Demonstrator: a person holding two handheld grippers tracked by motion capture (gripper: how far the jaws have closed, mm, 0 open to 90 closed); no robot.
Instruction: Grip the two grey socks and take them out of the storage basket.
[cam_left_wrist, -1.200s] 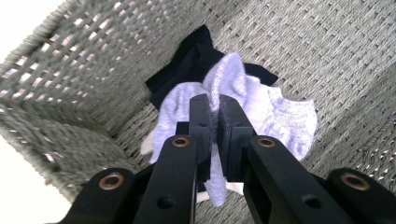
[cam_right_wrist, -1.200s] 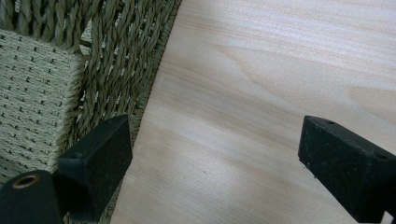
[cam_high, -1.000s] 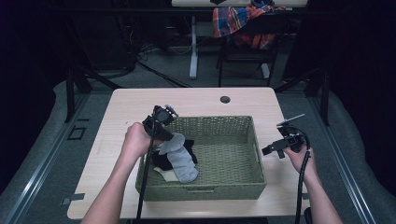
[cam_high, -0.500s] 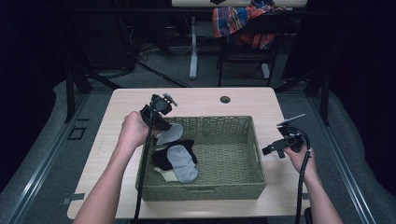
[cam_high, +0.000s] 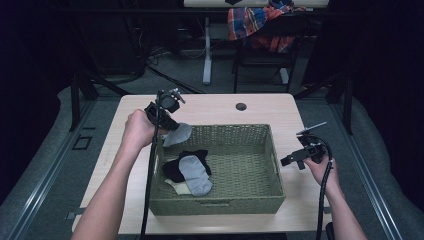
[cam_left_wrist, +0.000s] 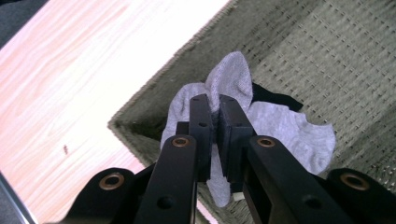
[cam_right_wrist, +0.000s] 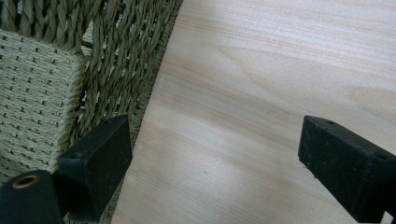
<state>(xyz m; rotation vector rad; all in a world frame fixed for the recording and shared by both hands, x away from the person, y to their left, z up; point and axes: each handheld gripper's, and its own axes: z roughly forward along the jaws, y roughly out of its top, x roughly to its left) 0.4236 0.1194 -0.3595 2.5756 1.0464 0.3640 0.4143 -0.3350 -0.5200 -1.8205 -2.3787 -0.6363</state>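
Left gripper (cam_high: 170, 120) is clamped on a grey sock (cam_high: 177, 134); in the left gripper view the jaws pinch the bunched cloth (cam_left_wrist: 243, 112) tight, with no gap between them. Compared with a second ago, the sock is up off the pile and now hangs over the basket's (cam_high: 220, 205) far-left corner, right at the rim. A second ago it lay low inside, touching the other socks. The left hand (cam_high: 137, 131) has gone up and toward the table's (cam_high: 210, 107) far-left corner.

Still in the basket, near its left wall: a second grey sock (cam_high: 194, 175) on a black one (cam_high: 175, 167), something pale (cam_high: 179, 186) under them.

Right gripper (cam_high: 302, 157) hasn't shifted; it sits over the table beside the basket's right wall, jaws wide apart and empty in the right gripper view (cam_right_wrist: 215, 154).

My read: the pick is good, the sock is nearly clear of the rim, and the next step is carrying it out onto the table left of the basket. Risk: the dangling toe catching the weave on the way over.
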